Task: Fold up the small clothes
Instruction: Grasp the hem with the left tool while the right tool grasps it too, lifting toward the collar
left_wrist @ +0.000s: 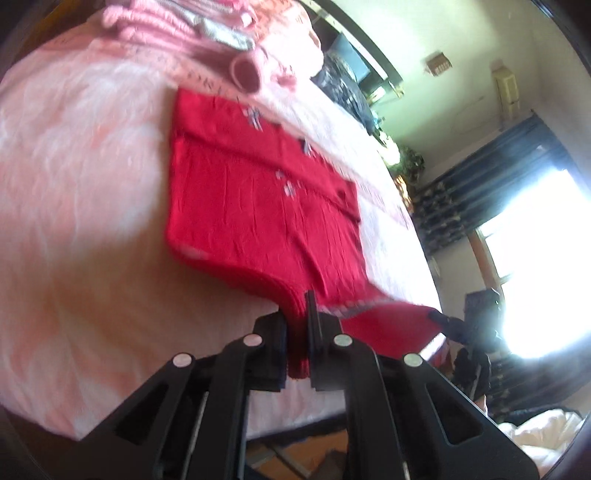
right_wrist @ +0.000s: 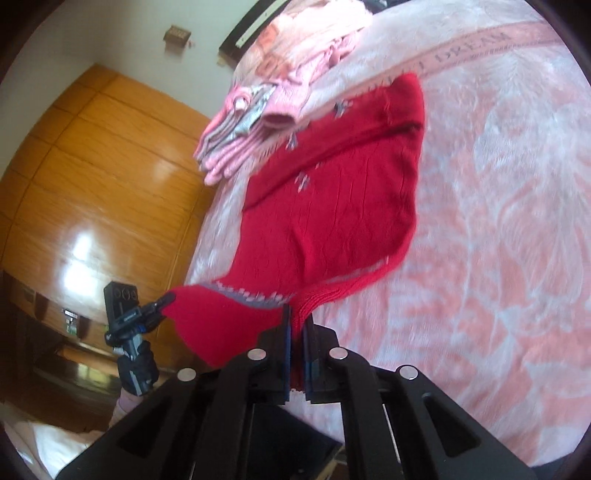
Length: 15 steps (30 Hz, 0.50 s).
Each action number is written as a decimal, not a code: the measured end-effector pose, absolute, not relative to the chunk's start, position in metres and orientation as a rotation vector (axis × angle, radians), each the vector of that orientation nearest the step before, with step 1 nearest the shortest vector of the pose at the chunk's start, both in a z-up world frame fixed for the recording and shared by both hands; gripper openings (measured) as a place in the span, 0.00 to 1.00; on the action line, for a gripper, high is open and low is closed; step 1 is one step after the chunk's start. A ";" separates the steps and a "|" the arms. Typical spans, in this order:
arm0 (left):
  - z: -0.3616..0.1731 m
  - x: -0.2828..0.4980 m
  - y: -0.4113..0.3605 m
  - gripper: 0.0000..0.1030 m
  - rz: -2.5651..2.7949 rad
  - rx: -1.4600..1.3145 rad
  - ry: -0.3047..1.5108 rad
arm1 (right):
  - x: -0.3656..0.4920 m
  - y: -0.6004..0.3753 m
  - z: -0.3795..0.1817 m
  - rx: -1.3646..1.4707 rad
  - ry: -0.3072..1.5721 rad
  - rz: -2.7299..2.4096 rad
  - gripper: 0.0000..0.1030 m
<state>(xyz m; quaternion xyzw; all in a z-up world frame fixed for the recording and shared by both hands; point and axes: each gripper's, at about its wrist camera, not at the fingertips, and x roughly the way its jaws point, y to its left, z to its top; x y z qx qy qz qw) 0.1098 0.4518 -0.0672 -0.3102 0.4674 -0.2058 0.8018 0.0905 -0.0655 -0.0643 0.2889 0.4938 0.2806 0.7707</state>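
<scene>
A small red knit sweater point(left_wrist: 255, 206) with grey snowflake marks lies on the pink bed blanket point(left_wrist: 81, 184). My left gripper point(left_wrist: 297, 314) is shut on its near ribbed edge, and red fabric bunches between the fingers. In the right wrist view the same red sweater point(right_wrist: 332, 206) is stretched toward me, with my right gripper point(right_wrist: 297, 321) shut on its hem beside the grey patterned band. The other gripper point(right_wrist: 162, 301) pinches the far corner at the left. In the left wrist view the right gripper point(left_wrist: 434, 315) shows holding the lifted corner.
A stack of folded pink and grey clothes point(left_wrist: 192, 29) sits at the far end of the bed, also seen as a pink pile point(right_wrist: 251, 122). A wooden wardrobe point(right_wrist: 92, 166) stands left of the bed. A bright window point(left_wrist: 546, 266) and dark curtains lie right.
</scene>
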 end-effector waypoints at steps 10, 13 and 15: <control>-0.090 0.218 0.467 0.06 -0.335 -0.639 1.011 | 0.211 -0.081 -0.085 0.690 1.101 0.514 0.04; -0.112 0.247 0.470 0.06 -0.310 -0.657 1.043 | 0.243 -0.080 -0.103 0.694 1.149 0.489 0.04; -0.128 0.264 0.472 0.06 -0.289 -0.672 1.067 | 0.258 -0.080 -0.116 0.703 1.176 0.475 0.04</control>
